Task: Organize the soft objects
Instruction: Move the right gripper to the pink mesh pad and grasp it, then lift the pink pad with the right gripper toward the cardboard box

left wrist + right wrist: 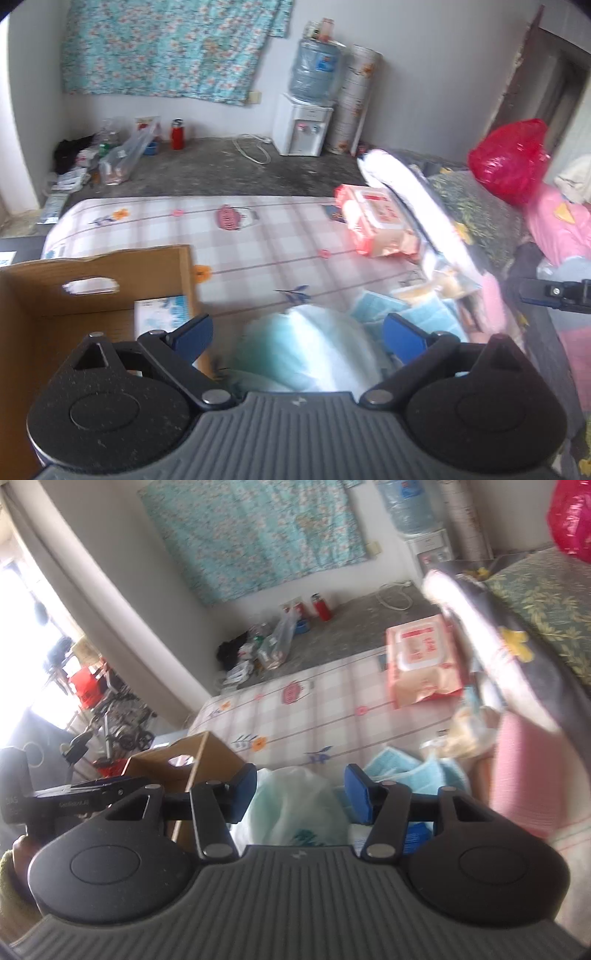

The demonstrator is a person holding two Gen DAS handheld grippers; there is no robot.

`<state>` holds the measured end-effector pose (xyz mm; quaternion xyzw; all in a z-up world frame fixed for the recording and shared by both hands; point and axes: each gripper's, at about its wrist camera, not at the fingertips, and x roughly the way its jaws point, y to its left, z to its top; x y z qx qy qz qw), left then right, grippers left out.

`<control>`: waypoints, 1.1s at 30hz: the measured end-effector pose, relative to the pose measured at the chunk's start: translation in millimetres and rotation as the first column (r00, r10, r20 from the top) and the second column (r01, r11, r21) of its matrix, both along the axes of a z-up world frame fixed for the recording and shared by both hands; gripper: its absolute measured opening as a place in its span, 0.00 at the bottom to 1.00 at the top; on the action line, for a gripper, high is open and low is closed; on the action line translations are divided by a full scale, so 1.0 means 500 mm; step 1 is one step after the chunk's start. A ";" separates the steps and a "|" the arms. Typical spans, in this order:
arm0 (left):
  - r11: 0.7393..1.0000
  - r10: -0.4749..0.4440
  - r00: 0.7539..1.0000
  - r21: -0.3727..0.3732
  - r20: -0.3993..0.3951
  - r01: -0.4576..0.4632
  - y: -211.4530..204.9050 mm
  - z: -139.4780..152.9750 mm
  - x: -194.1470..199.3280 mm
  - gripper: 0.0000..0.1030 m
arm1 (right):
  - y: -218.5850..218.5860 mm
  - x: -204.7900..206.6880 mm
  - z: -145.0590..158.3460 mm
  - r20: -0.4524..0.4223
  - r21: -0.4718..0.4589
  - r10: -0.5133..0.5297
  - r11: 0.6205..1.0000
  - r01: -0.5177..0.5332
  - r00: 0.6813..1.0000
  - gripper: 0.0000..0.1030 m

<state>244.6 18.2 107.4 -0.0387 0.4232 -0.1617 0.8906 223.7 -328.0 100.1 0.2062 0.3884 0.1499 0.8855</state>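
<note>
Where blurred, perhaps wipes pack beyond box

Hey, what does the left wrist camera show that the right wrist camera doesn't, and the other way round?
Only the left wrist view looks into the cardboard box, where a white and blue packet lies, and shows the whole water dispenser. Only the right wrist view shows the bright window, the red crate beside it, and a wheeled frame. Both show the checked mattress, the pink wipes pack, the red bottle, the floral cloth on the wall, and a pale plastic bag in front of each open gripper.
</note>
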 end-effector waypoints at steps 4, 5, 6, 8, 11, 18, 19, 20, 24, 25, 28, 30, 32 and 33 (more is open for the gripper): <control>0.994 -0.093 0.995 -0.051 -0.021 0.092 -0.138 -0.035 0.027 0.96 | -0.135 -0.019 -0.023 -0.046 -0.017 -0.134 0.991 0.134 0.990 0.52; 0.993 -0.110 0.994 -0.055 -0.023 0.108 -0.170 -0.042 0.035 0.96 | -0.165 -0.021 -0.035 -0.066 -0.017 -0.161 0.987 0.160 0.985 0.52; 0.990 -0.130 0.991 -0.058 -0.024 0.128 -0.205 -0.050 0.042 0.95 | -0.196 -0.023 -0.050 -0.087 -0.012 -0.186 0.983 0.186 0.979 0.52; 0.985 -0.163 0.986 -0.072 -0.038 0.160 -0.265 -0.066 0.056 0.92 | -0.247 -0.025 -0.080 -0.120 0.005 -0.223 0.974 0.225 0.967 0.52; 0.973 -0.214 0.973 -0.110 -0.090 0.204 -0.345 -0.097 0.083 0.83 | -0.304 -0.018 -0.123 -0.159 0.039 -0.265 0.961 0.274 0.951 0.52; 0.946 -0.309 0.930 -0.166 -0.198 0.279 -0.472 -0.164 0.111 0.59 | -0.382 0.031 -0.224 -0.266 0.097 -0.283 0.943 0.318 0.921 0.49; 0.944 -0.316 0.927 -0.169 -0.203 0.285 -0.484 -0.172 0.111 0.58 | -0.388 0.036 -0.235 -0.275 0.101 -0.284 0.941 0.322 0.918 0.49; 0.942 -0.322 0.924 -0.168 -0.208 0.291 -0.494 -0.178 0.112 0.57 | -0.394 0.042 -0.246 -0.286 0.108 -0.283 0.940 0.324 0.916 0.49; 0.941 -0.331 0.918 -0.151 -0.220 0.303 -0.519 -0.193 0.114 0.54 | -0.411 0.061 -0.281 -0.318 0.169 -0.265 0.929 0.330 0.910 0.47; 0.941 -0.331 0.917 -0.146 -0.221 0.304 -0.522 -0.196 0.115 0.53 | -0.412 0.067 -0.287 -0.323 0.181 -0.260 0.927 0.329 0.910 0.47; 0.945 -0.323 0.920 -0.122 -0.222 0.303 -0.526 -0.203 0.119 0.52 | -0.412 0.086 -0.299 -0.324 0.204 -0.249 0.924 0.324 0.913 0.47; 0.947 -0.319 0.923 -0.103 -0.215 0.303 -0.526 -0.204 0.120 0.52 | -0.411 0.099 -0.302 -0.322 0.208 -0.247 0.923 0.322 0.914 0.48; 0.949 -0.314 0.926 -0.089 -0.210 0.302 -0.527 -0.204 0.121 0.52 | -0.411 0.109 -0.305 -0.320 0.219 -0.238 0.923 0.316 0.917 0.49; 0.950 -0.312 0.927 -0.085 -0.208 0.301 -0.527 -0.204 0.121 0.52 | -0.410 0.113 -0.307 -0.324 0.232 -0.230 0.921 0.312 0.918 0.49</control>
